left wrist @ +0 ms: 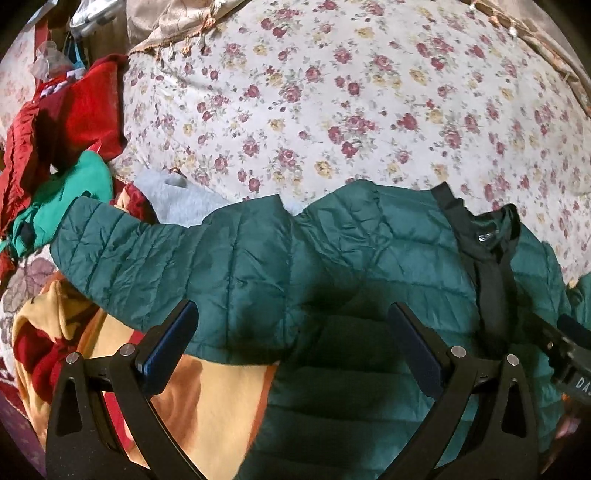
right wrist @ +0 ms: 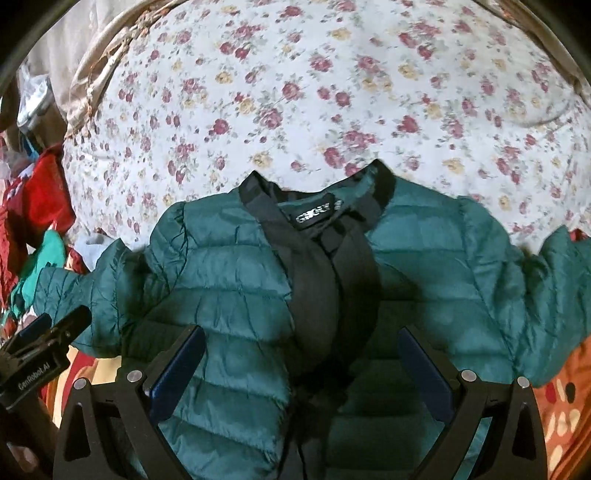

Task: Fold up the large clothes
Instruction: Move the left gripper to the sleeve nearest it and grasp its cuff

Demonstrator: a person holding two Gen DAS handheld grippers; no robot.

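Both tongs, left [left wrist: 291,332] and right [right wrist: 301,360], spread apart, empty, over teal puffer jacket [right wrist: 229,295] lying front-up on floral bed [right wrist: 295,92]. Better pinch sleeve [left wrist: 122,254] near cuff, fold across chest, keep quilting flat.

Bed: you are looking at a floral sheet [left wrist: 332,110] covering it.
Edge: a beige fringed cloth [left wrist: 177,33] is lying there.
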